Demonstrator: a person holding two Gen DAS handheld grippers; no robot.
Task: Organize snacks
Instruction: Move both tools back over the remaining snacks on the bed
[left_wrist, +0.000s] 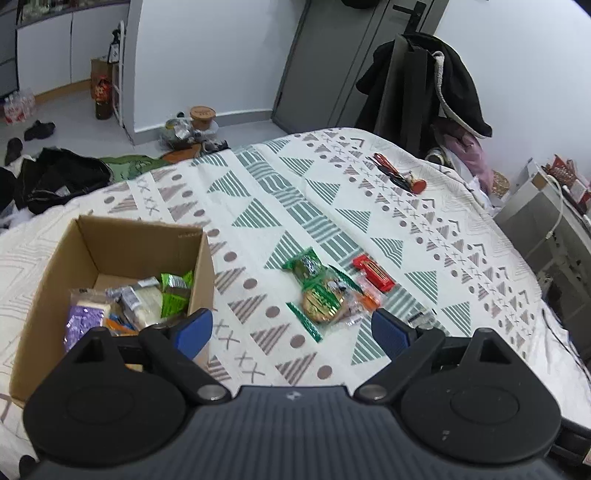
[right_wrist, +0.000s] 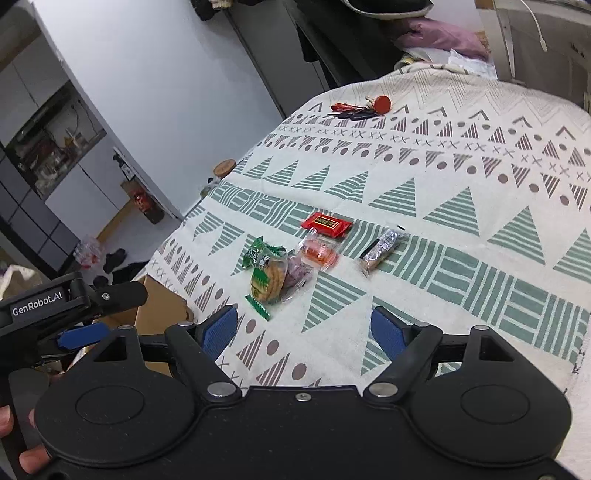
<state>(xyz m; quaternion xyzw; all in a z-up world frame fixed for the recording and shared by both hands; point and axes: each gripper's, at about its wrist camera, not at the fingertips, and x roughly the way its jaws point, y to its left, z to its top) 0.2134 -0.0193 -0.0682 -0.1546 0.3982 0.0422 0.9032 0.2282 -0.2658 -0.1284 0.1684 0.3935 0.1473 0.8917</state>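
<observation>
1. Left gripper (left_wrist: 291, 334): nearest the lens, blue pads spread wide, nothing between them. It hangs over the bedspread (left_wrist: 258, 192), with one pad over the box's right wall.
2. Right gripper (right_wrist: 304, 330): also spread wide and empty, above the bedspread, short of the loose snacks.
3. Bedspread: white with green and grey triangle bands; it carries everything.
4. Cardboard box (left_wrist: 55, 280): open top, near the left edge of the bedspread. Packets inside include a purple pack (left_wrist: 79, 325) and green packs (left_wrist: 175, 291).
5. Loose snacks, mid-bedspread, right of the box: green biscuit packs (left_wrist: 317, 291), overlapping.
6. Red packet (right_wrist: 327, 224): at the far side of the cluster.
7. Orange clear-wrap sweet (right_wrist: 319, 253): touching the red packet.
8. Silver-brown bar (right_wrist: 380, 251): apart, to the right.
9. Keys with a red tag (right_wrist: 364, 109): near the far edge.
</observation>
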